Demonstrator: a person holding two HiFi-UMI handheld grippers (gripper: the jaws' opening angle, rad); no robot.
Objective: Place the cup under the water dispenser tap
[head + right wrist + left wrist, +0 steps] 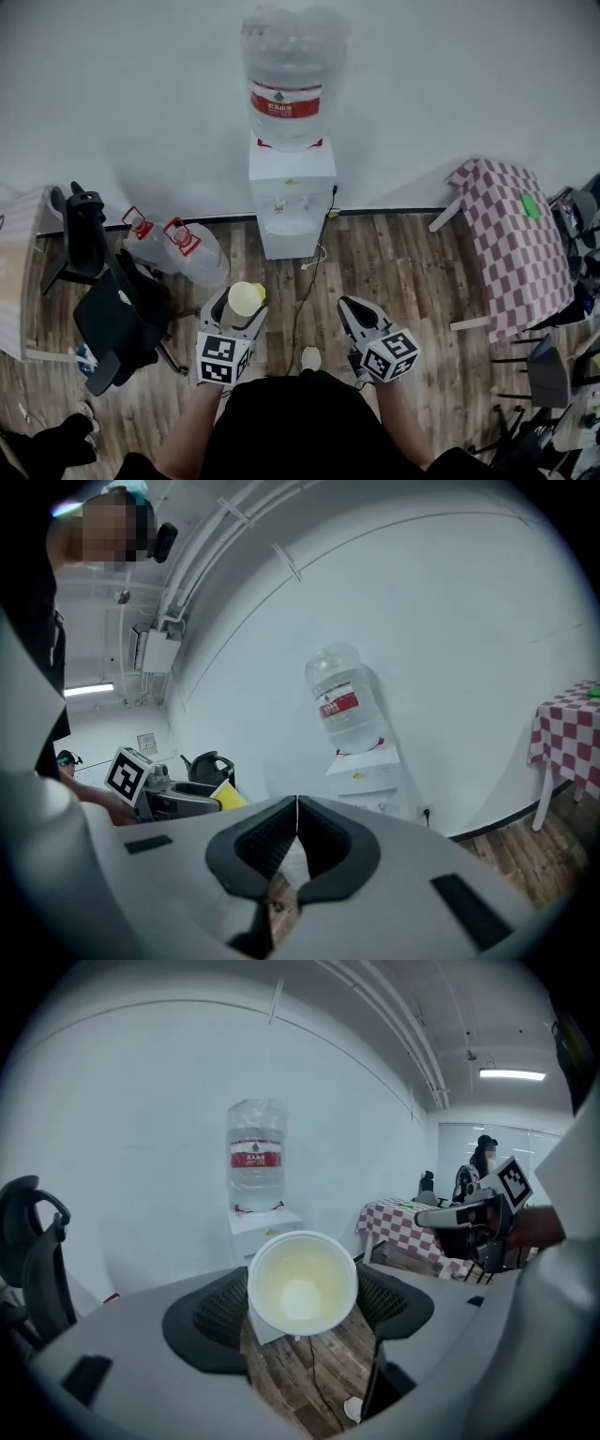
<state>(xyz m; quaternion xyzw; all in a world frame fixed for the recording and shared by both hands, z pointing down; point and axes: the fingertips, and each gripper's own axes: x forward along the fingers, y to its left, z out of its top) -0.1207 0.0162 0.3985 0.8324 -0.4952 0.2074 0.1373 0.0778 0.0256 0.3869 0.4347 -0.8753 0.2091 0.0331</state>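
A yellow paper cup [246, 299] with a pale inside sits between the jaws of my left gripper [236, 311], which is shut on it; its open mouth [302, 1282] faces the camera in the left gripper view. The white water dispenser [292, 199], topped by a big clear bottle [286, 80] with a red label, stands against the wall well ahead of both grippers; it shows as the dispenser [263, 1223] and as the dispenser [365, 771] in the gripper views. My right gripper [355, 316] is shut with nothing in it, its pads [296, 829] meeting.
Two spare water bottles [178, 249] lie on the floor left of the dispenser, next to a black office chair [108, 300]. A table with a red-checked cloth [514, 234] stands at the right. A power cord [309, 267] runs across the wooden floor [394, 262] from the dispenser.
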